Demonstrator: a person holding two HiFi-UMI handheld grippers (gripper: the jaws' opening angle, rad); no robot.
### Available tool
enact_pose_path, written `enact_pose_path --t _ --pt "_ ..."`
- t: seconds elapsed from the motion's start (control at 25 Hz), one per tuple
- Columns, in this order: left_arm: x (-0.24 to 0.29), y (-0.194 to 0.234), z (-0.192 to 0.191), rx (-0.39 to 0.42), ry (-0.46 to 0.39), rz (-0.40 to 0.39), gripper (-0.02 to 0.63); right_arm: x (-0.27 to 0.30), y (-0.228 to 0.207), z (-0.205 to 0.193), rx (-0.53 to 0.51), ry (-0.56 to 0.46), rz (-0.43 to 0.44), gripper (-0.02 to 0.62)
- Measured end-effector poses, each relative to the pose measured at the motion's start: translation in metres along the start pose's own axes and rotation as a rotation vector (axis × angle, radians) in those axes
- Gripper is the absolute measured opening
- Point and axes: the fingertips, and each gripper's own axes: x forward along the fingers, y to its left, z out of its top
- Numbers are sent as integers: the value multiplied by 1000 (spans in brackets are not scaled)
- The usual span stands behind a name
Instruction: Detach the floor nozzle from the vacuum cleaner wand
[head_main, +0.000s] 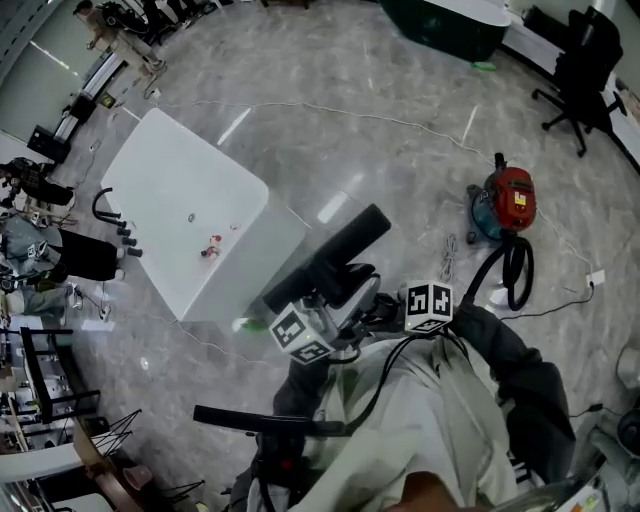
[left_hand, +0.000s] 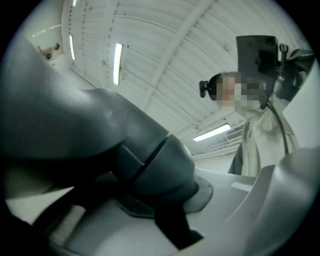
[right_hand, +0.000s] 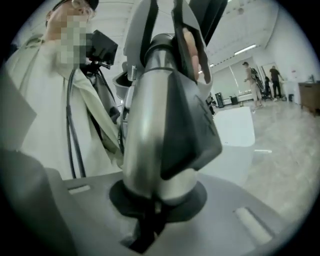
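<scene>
Just short of the table (head_main: 190, 200), the left gripper (left_hand: 155, 200) is clenching the nozzle (head_main: 330, 255) by its dark neck. The right gripper (right_hand: 157, 210) is clamping the silver wand (right_hand: 142, 130). The nozzle is hanging before the table's near corner. The red vacuum (head_main: 505, 200) is standing well right of the table.

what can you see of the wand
The wand is a shiny silver metal tube with a dark grey, wedge-shaped plastic piece on one side. In the right gripper view it stands nearly upright, tilted slightly. Its near end sits clamped in the right claw. Its far end runs up out of clear sight at the top.
</scene>
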Motion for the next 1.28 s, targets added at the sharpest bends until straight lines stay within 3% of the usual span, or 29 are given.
enact_pose_path --t 0.08,0.2,0.28,0.32,0.4,0.48,0.6,0.68,0.72,0.8,0.88,1.0,1.08,1.16,1.28 --pt "-6 31 -3 -40 15 166 75 5 -21 -1 43 5 -115 39" --pt "-26 71 -11 -76 47 449 74 15 -55 -5 82 32 -447 38" --pt "-35 87 -12 -79 55 578 72 13 -71 -5 88 60 -625 38" --pt "-36 91 -10 -76 56 603 72 11 -76 -4 84 69 -671 38" --pt "-32 85 -3 -56 57 556 72 10 -77 2 63 66 -679 38" --pt "-20 61 7 -15 53 371 72 10 -68 11 15 35 -581 40" --pt "-6 7 23 46 4 3 72 7 -28 22 -54 -12 -237 40" --pt "1 -14 28 55 -21 -117 74 0 -6 23 -59 -10 -44 40" --pt "4 -13 28 48 -23 -121 74 -3 -2 25 -49 -10 1 40" --pt "7 2 26 22 -9 -41 74 -5 -10 26 -20 -18 -32 38" --pt "6 25 21 0 24 102 74 -2 -31 25 9 -30 -203 38" --pt "0 61 13 -21 82 371 74 -3 -67 23 54 -29 -562 37" --pt "-4 76 11 -27 84 486 72 -9 -81 21 65 -1 -720 37" --pt "-3 74 15 -15 74 492 72 -13 -83 22 42 11 -737 38" --pt "8 45 22 37 64 308 71 -11 -65 30 -27 -32 -558 38"
